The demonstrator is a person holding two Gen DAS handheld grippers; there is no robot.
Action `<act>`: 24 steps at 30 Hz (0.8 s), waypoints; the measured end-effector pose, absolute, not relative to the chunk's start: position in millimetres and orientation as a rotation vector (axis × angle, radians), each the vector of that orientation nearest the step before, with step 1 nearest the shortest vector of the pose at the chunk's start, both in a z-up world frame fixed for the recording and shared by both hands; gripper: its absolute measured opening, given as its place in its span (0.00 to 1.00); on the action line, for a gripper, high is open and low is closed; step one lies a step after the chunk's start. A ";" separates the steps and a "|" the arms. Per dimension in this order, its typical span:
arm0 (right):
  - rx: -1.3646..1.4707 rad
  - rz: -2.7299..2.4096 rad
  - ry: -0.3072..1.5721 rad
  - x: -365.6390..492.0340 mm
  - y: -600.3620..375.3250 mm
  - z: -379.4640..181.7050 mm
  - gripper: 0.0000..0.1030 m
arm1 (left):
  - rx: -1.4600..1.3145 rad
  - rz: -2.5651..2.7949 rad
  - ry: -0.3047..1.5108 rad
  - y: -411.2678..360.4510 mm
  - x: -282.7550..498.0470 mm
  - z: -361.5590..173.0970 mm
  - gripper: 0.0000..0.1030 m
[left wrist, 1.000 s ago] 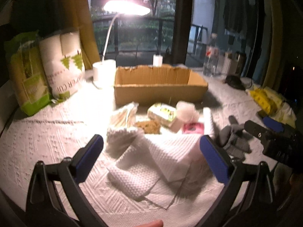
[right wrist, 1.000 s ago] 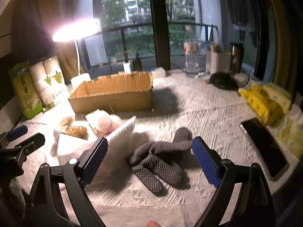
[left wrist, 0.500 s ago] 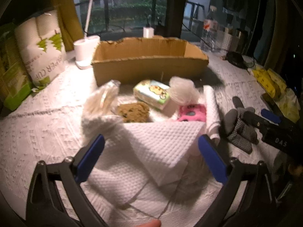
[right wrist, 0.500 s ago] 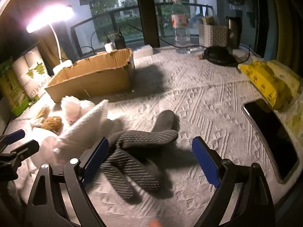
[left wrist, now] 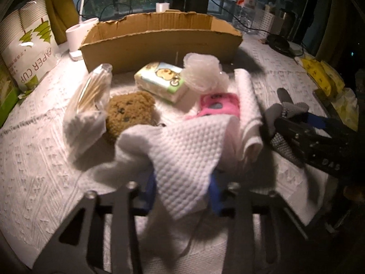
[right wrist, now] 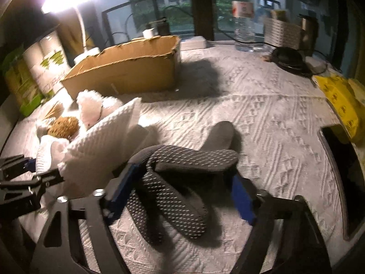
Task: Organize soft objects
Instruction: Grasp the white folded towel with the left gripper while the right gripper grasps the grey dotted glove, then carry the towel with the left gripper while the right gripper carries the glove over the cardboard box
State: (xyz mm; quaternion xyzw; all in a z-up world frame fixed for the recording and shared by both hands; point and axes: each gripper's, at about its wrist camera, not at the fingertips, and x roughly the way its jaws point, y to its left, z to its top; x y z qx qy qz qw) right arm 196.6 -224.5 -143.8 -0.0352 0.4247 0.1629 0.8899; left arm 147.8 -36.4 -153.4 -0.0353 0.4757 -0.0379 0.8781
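Left wrist view: left gripper [left wrist: 182,186] at lower centre, jaws closing on a white waffle-textured cloth [left wrist: 182,146] bunched between the blue pads, which press its sides. Behind it, mid-frame: brown knitted sponge [left wrist: 130,111], pink pouch [left wrist: 219,106], green tissue pack [left wrist: 162,81]. Open brown cardboard box [left wrist: 159,43] across upper centre.

Right wrist view: right gripper [right wrist: 180,196] at lower centre, jaws closing around 2 grey dotted fabric socks [right wrist: 182,178] lying on the white embossed table cover [right wrist: 273,125]. Socks sit between the pads; left pad touches, right pad stands just clear.
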 end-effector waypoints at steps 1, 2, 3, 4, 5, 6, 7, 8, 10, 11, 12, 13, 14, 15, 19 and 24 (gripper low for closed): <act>-0.075 0.347 0.877 196.0 -223.9 -143.0 0.60 | -0.080 -0.091 0.986 -35.9 147.0 -151.0 0.28; -0.082 0.348 0.874 195.4 -222.8 -143.0 0.54 | -0.082 -0.107 0.978 -36.3 145.9 -148.1 0.23; -0.094 0.347 0.872 195.1 -221.0 -142.9 0.51 | -0.082 -0.117 0.971 -35.1 143.0 -145.5 0.20; -0.099 0.343 0.867 194.3 -219.7 -142.6 0.47 | -0.077 -0.122 0.967 -35.5 142.0 -143.7 0.19; -0.102 0.338 0.865 194.5 -219.4 -142.4 0.32 | -0.078 -0.139 0.955 -35.2 140.5 -140.3 0.17; -0.093 0.341 0.862 194.2 -221.2 -141.4 0.32 | -0.076 -0.144 0.949 -35.2 138.4 -138.4 0.16; -0.089 0.342 0.858 194.2 -221.9 -140.4 0.32 | -0.074 -0.149 0.943 -35.0 137.3 -136.6 0.15; -0.082 0.341 0.853 193.7 -223.2 -139.1 0.31 | -0.075 -0.160 0.931 -34.3 135.7 -132.8 0.15; -0.071 0.335 0.839 191.9 -225.7 -134.0 0.31 | -0.090 -0.187 0.902 -32.3 131.6 -126.5 0.15; -0.068 0.332 0.830 191.0 -226.9 -130.2 0.31 | -0.096 -0.194 0.888 -31.5 130.3 -122.2 0.15; -0.067 0.330 0.822 190.4 -227.6 -127.0 0.31 | -0.099 -0.201 0.868 -30.2 128.4 -116.1 0.15; -0.065 0.328 0.813 189.6 -228.0 -123.2 0.31 | -0.100 -0.205 0.857 -29.7 127.5 -112.4 0.15; -0.065 0.328 0.805 189.1 -228.5 -119.9 0.31 | -0.105 -0.211 0.844 -28.8 126.5 -108.0 0.15; -0.066 0.327 0.798 189.2 -228.9 -115.6 0.31 | -0.109 -0.213 0.829 -27.7 126.3 -103.2 0.15; -0.047 0.334 0.765 189.5 -231.3 -100.2 0.31 | -0.120 -0.211 0.798 -23.2 128.0 -91.4 0.15; -0.022 0.343 0.711 194.1 -233.8 -80.3 0.31 | -0.126 -0.204 0.734 -17.0 129.2 -67.6 0.15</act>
